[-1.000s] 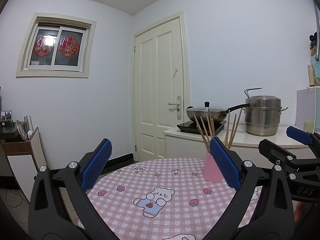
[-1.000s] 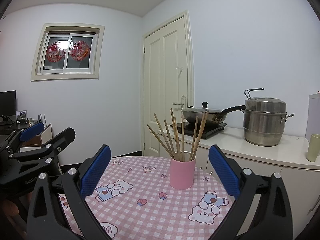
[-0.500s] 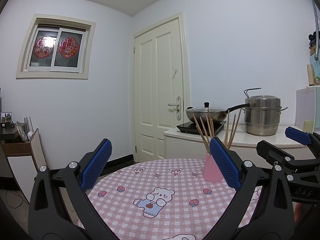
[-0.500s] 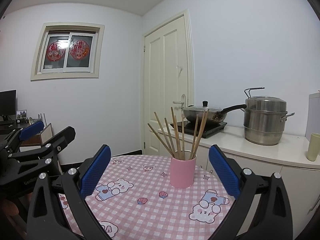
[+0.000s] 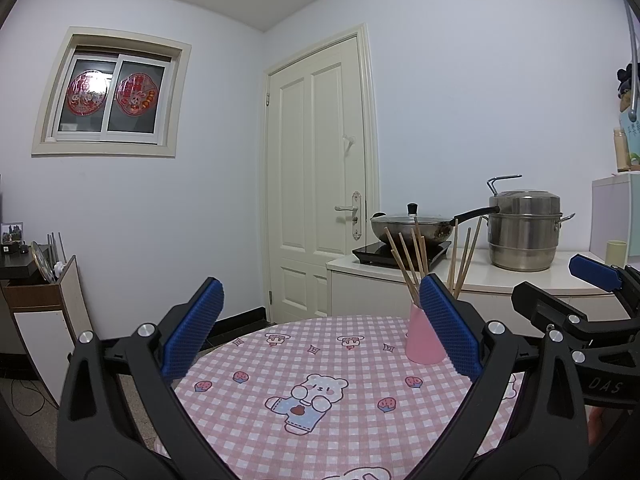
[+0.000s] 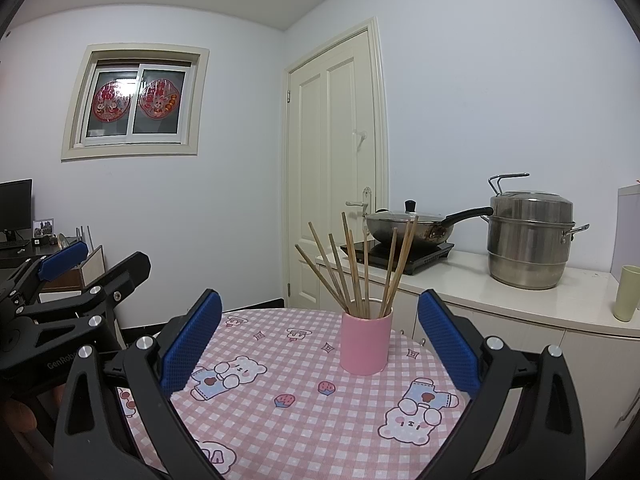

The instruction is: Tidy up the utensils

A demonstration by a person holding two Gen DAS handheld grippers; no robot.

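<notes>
A pink cup point(image 6: 366, 342) stands upright on the round table with the pink checked cloth point(image 6: 304, 412), and several wooden chopsticks point(image 6: 352, 272) lean out of it. My right gripper point(image 6: 318, 344) is open and held above the table, with the cup a little beyond and between its blue pads. In the left wrist view the same pink cup point(image 5: 422, 340) sits partly behind the right blue pad point(image 5: 448, 328) of my open left gripper point(image 5: 320, 330), and its chopsticks point(image 5: 416, 256) fan upward. Both grippers hold nothing.
Behind the table runs a white counter point(image 6: 500, 296) with a wok point(image 6: 412, 228) on an induction hob, a steel steamer pot point(image 6: 528, 240) and a pale green cup point(image 6: 626, 292). A white door point(image 6: 336, 168) is at the back. A desk with a monitor point(image 6: 14, 204) is at far left.
Hardly anything has changed. Both grippers stay open over the table with only a slight drift of the views.
</notes>
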